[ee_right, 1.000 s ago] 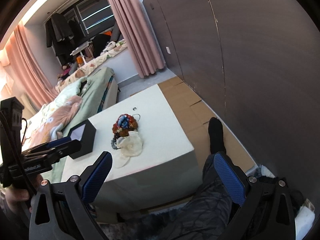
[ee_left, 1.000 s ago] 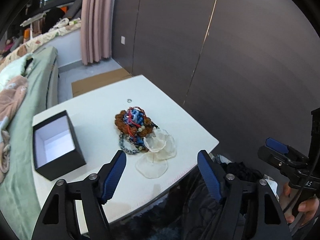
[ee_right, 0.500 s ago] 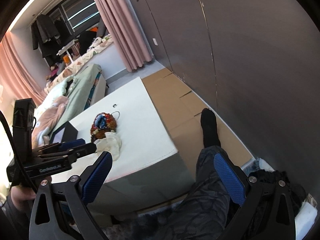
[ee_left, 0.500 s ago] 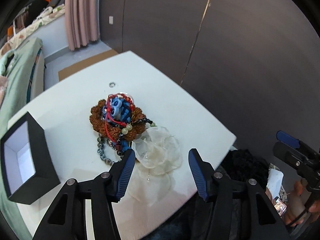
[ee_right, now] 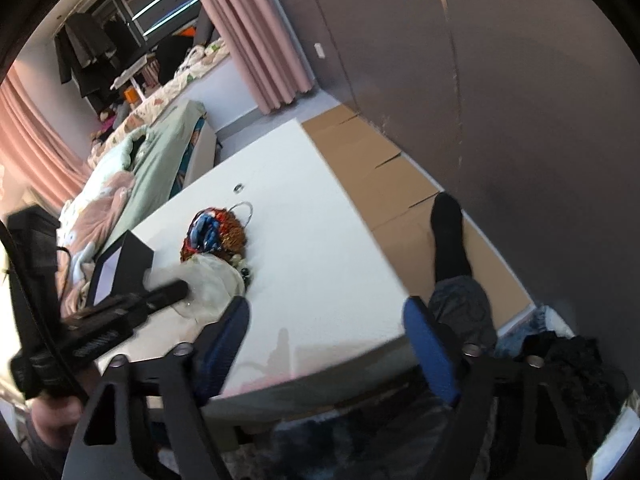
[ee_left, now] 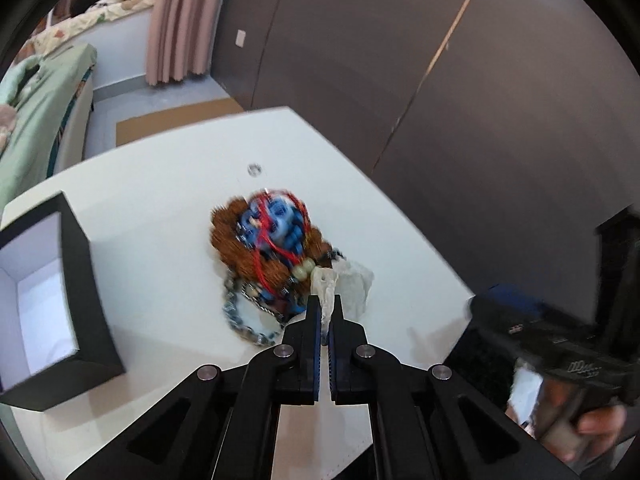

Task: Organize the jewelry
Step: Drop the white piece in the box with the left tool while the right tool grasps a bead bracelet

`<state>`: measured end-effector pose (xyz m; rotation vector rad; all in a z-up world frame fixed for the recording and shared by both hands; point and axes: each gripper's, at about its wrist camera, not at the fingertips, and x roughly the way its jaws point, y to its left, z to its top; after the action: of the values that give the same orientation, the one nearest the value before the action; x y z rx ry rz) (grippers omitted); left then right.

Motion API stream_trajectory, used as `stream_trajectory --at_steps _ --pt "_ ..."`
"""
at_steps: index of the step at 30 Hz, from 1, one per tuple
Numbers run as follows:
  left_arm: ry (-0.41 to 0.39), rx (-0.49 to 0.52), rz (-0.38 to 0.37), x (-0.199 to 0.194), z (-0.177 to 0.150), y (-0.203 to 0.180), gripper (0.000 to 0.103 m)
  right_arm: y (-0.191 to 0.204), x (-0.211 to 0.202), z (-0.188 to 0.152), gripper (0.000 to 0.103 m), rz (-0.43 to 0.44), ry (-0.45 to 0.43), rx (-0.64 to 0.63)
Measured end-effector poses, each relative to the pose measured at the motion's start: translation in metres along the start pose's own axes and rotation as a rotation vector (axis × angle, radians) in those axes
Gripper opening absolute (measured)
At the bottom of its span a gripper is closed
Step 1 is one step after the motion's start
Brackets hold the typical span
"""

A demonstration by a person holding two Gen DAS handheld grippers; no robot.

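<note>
A tangled pile of jewelry (ee_left: 272, 248), brown beads, blue and red cords and a grey chain, lies mid-table; it also shows in the right wrist view (ee_right: 212, 232). A sheer white pouch (ee_left: 344, 284) lies against its near side and shows in the right wrist view too (ee_right: 212, 276). My left gripper (ee_left: 325, 312) is shut on the pouch's edge. An open black box (ee_left: 48, 292) with a white lining stands at the left. My right gripper (ee_right: 324, 328) is open and empty over the table's near edge.
A small metal ring (ee_left: 254, 169) lies on the white table (ee_left: 160, 208) beyond the pile. A thin hoop (ee_right: 242, 212) lies beside the pile. A bed (ee_right: 132, 168) stands left of the table. Dark wardrobe doors (ee_left: 440, 80) rise on the right. My leg (ee_right: 452, 240) is beside the table.
My left gripper moved in to the pouch and closed on its edge. My right gripper moved closer to the table's near edge and stayed open.
</note>
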<state>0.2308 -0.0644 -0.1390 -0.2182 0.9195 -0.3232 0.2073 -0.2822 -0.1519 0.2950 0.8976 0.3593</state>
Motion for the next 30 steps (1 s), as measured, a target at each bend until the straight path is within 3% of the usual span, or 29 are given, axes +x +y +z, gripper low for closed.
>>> stream_trajectory --at_steps 9,13,27,28,30 --pt "-0.101 -0.078 -0.031 -0.041 0.020 0.021 0.002 0.031 0.025 0.007 0.061 0.053 0.065 -0.051" --pt "-0.134 -0.115 -0.017 -0.055 0.024 0.034 0.002 0.042 0.038 0.011 0.049 0.059 0.094 -0.077" --pt "-0.238 -0.268 0.012 -0.108 0.036 0.089 0.002 0.076 0.089 0.029 0.038 -0.061 0.183 -0.248" --pt "-0.246 -0.281 0.014 -0.111 0.036 0.094 0.002 0.077 0.091 0.029 0.034 -0.065 0.189 -0.265" --pt "-0.258 -0.305 0.014 -0.118 0.036 0.102 0.002 0.080 0.093 0.031 0.014 -0.076 0.199 -0.284"
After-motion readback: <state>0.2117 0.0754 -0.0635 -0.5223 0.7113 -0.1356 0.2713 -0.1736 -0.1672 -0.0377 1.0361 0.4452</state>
